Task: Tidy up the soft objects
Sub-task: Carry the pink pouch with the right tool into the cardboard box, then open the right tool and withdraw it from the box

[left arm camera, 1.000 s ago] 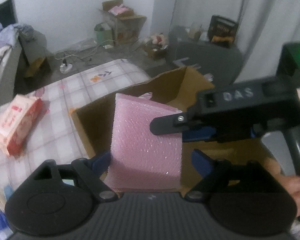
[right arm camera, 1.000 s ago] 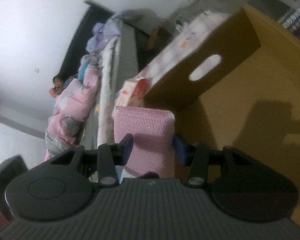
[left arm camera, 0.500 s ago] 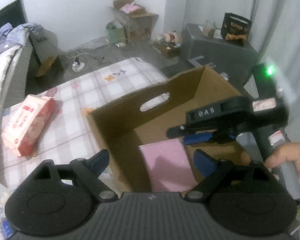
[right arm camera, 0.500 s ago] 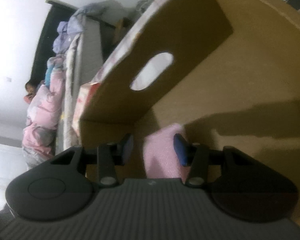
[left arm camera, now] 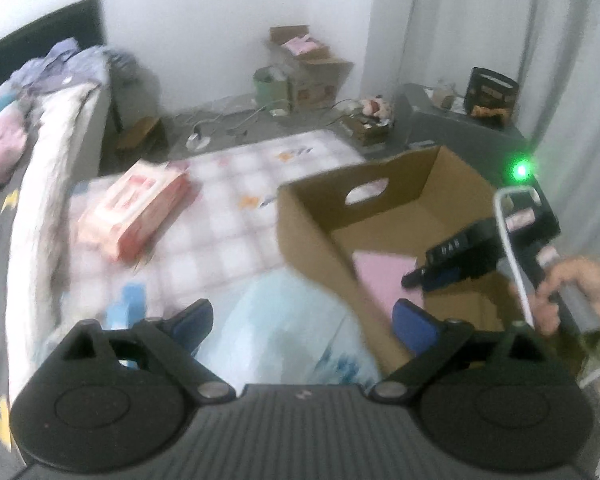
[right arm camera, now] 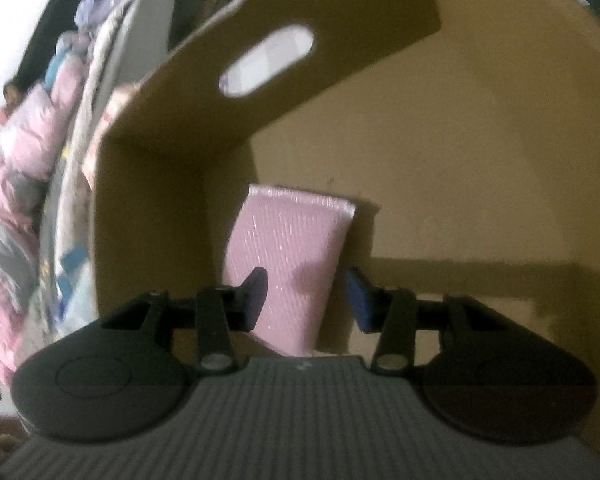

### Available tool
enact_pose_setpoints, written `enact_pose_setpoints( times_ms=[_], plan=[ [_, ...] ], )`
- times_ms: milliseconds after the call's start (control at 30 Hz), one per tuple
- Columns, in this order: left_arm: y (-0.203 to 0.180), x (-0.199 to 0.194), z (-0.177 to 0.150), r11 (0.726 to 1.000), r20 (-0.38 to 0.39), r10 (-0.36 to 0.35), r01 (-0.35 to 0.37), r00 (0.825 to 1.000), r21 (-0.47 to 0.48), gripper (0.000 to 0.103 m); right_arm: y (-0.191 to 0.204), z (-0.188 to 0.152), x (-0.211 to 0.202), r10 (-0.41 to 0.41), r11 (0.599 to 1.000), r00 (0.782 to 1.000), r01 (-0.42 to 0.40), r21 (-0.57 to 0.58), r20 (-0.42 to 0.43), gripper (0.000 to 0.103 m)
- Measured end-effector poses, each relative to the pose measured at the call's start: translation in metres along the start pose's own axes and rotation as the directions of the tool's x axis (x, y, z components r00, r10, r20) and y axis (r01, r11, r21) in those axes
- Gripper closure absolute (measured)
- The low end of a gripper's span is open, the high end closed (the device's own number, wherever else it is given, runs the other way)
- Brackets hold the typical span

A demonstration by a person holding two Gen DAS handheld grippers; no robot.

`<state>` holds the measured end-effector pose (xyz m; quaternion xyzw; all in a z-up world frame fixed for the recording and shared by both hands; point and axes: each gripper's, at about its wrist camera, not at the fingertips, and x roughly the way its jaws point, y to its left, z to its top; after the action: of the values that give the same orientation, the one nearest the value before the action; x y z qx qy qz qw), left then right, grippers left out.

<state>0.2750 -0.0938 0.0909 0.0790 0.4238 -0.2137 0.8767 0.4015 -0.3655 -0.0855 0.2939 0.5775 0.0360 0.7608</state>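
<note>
Left gripper (left arm camera: 303, 320) spread wide, nothing between its blue pads, hovering outside the box over a pale blue plastic-wrapped pack (left arm camera: 284, 320) that sits just under the fingers; view is blurry so the pack's print is unreadable. Right gripper (right arm camera: 306, 298) also released, jaws apart, fingertips down inside the cardboard box (right arm camera: 460, 140). Pink bubble-wrap pouch (right arm camera: 288, 256) lies on the box floor, against the left side wall near the corner with the handle-slot wall, its near end between the right gripper's pads but not pinched; left pad overlaps it in view, right pad sits clear of its edge. From the left wrist view the same pouch (left arm camera: 384, 276) shows flat in the box bottom, the right gripper (left arm camera: 440, 276) above it, held by a hand (left arm camera: 568, 292) at the box's right side. Cardboard box (left arm camera: 312, 232) rests on a checked pink-and-white sheet (left arm camera: 228, 220). Further left on the sheet, well apart from the box, a red-and-white tissue pack (left arm camera: 134, 210). Beyond: floor clutter with open cartons (left arm camera: 312, 68) by the white wall.
</note>
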Motion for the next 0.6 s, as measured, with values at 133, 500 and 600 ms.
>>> enact_pose_setpoints(
  times_ms=[133, 500, 600],
  plan=[
    [0.014, -0.009, -0.029, 0.998, -0.008, 0.011, -0.012, 1.000, -0.062, 0.006, 0.017, 0.005, 0.018, -0.006, 1.000, 1.000, 0.006, -0.024, 0.003, 0.072],
    [0.031, -0.014, -0.096, 0.984, -0.025, -0.029, 0.024, 0.999, -0.178, 0.006, 0.077, 0.041, 0.046, -0.061, 0.989, 0.994, 0.073, -0.131, 0.095, 0.072],
    [0.033, -0.015, -0.106, 0.982, -0.015, -0.024, 0.021, 1.000, -0.187, 0.006, 0.078, 0.048, 0.047, -0.060, 0.989, 0.988, 0.078, -0.123, 0.144, 0.072]
  ],
)
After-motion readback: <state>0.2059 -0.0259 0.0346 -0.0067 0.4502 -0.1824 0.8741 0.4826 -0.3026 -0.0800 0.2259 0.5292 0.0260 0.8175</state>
